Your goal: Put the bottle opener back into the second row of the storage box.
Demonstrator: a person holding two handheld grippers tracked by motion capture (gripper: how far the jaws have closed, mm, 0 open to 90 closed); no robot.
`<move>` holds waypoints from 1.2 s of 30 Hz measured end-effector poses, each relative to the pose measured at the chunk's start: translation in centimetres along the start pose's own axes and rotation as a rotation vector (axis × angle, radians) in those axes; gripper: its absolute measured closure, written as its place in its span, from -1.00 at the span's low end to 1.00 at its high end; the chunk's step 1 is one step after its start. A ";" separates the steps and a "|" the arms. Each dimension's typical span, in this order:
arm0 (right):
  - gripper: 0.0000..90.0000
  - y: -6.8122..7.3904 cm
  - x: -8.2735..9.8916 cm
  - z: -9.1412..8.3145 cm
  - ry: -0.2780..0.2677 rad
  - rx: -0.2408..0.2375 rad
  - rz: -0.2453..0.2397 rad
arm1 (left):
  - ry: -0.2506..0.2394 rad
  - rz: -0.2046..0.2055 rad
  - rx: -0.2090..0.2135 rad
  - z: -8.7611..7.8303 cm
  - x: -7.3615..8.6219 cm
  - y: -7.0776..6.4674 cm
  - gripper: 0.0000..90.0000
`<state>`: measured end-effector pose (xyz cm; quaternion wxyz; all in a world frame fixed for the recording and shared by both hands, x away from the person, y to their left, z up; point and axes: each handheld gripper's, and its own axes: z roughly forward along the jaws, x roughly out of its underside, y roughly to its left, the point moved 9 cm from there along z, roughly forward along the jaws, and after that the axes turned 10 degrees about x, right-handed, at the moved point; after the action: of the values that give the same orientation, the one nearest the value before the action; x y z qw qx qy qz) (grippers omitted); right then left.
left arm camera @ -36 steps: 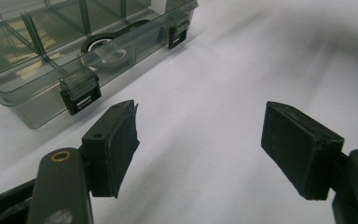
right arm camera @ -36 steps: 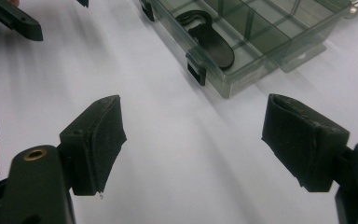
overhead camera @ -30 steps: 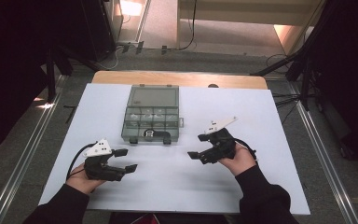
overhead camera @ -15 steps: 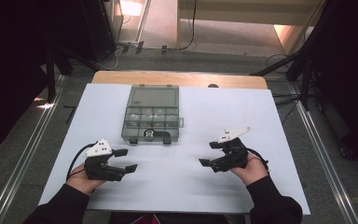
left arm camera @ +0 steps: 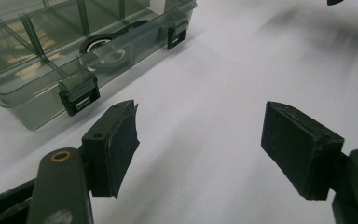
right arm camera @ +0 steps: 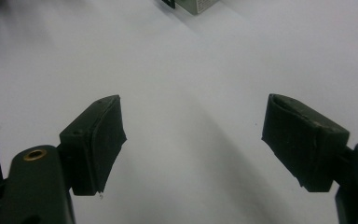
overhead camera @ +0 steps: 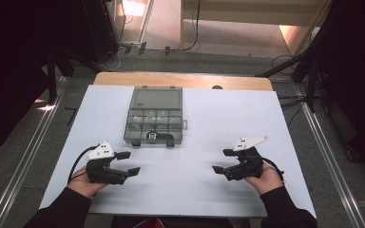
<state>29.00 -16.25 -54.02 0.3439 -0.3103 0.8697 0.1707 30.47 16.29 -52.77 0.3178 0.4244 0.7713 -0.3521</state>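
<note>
Smoky grey organiser box (overhead camera: 153, 118) (black latches (left arm camera: 79, 95)) on a white table (overhead camera: 218, 123).

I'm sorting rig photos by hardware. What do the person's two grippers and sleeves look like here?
Both the left gripper and the right gripper are black, each topped by a pale grey three-cornered plate and trailing a black cable. Up close, the fingers are blocky, dark rubbery pads on black arms with a brass-coloured rivet. The person wears dark long sleeves.
</note>
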 end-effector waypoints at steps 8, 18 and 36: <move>-0.51 -0.6 1.6 -0.7 0.000 0.021 0.018 | 0.001 0.003 -0.002 0.0 0.0 0.0 -0.40; -0.51 -1.5 3.2 -1.4 -0.003 0.039 0.051 | 0.002 0.004 -0.002 0.0 0.0 0.0 -0.40; -0.51 -3.2 5.1 -3.6 -0.069 0.066 0.122 | 0.004 0.003 -0.004 -0.1 0.1 0.1 -0.40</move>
<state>26.39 -22.63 -55.36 0.3729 -0.2392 0.8797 0.1730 30.52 16.44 -52.78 0.3178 0.4255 0.7720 -0.3492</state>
